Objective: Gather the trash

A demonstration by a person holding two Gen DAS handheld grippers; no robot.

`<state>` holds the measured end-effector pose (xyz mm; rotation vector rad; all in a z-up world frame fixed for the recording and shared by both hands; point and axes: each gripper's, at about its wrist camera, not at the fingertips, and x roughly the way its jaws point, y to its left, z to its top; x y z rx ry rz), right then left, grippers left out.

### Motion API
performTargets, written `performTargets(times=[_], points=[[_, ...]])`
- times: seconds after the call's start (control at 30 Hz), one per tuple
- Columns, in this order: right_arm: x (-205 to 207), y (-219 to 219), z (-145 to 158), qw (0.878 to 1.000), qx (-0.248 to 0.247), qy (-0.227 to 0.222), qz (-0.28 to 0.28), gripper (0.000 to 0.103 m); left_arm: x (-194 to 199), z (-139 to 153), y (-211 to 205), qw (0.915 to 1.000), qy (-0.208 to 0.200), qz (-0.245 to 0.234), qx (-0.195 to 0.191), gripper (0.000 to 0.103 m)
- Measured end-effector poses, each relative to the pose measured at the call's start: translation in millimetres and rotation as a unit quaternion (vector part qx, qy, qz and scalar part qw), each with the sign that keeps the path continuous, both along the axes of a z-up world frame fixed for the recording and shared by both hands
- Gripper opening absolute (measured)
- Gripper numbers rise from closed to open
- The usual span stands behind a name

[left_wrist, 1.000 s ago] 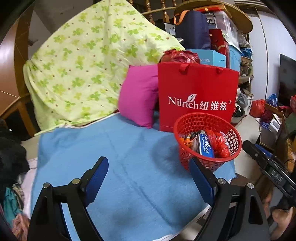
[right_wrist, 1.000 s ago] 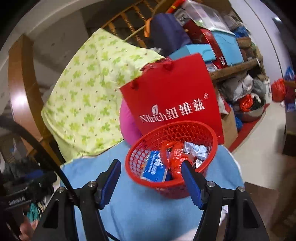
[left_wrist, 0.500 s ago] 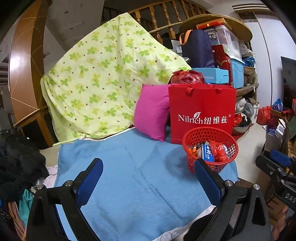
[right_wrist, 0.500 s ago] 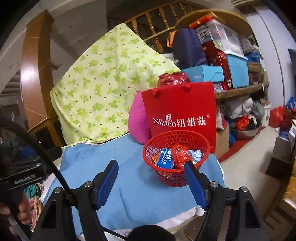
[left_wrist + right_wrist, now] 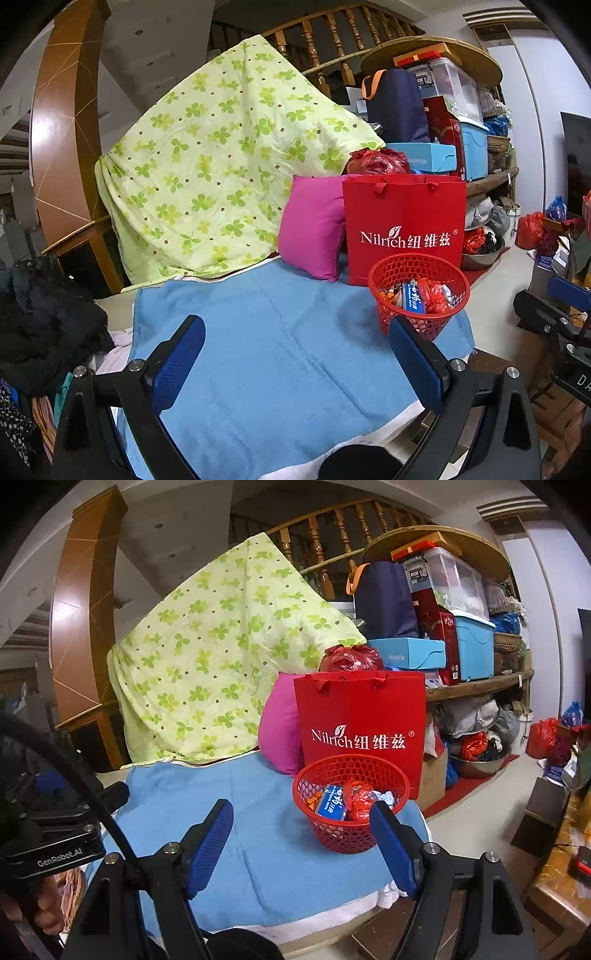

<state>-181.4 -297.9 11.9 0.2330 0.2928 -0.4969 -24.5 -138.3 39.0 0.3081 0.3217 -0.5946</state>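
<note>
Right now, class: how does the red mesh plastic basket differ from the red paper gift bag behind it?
The red mesh plastic basket is round, low and see-through; the red paper gift bag is flat-sided, taller and opaque. The basket shows wrappers inside; the bag's contents are hidden. The bag carries white lettering; the basket is plain. Both are red and stand on the blue towel.
</note>
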Motion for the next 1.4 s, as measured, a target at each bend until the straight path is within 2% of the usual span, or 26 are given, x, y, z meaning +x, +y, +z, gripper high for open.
performTargets(times=[0.5,1.4], points=[[-6.5,11.8,6.0,1.0,-0.007,0.018,-0.003,0.081,-6.2,5.0,26.5,0.9996,0.019,0.017,-0.013,0.099],[-3.9,14.2,-0.9,1.0,0.0,0.022,-0.011,0.081,-6.1,2.5,31.9,0.9992,0.029,0.026,-0.006,0.099]])
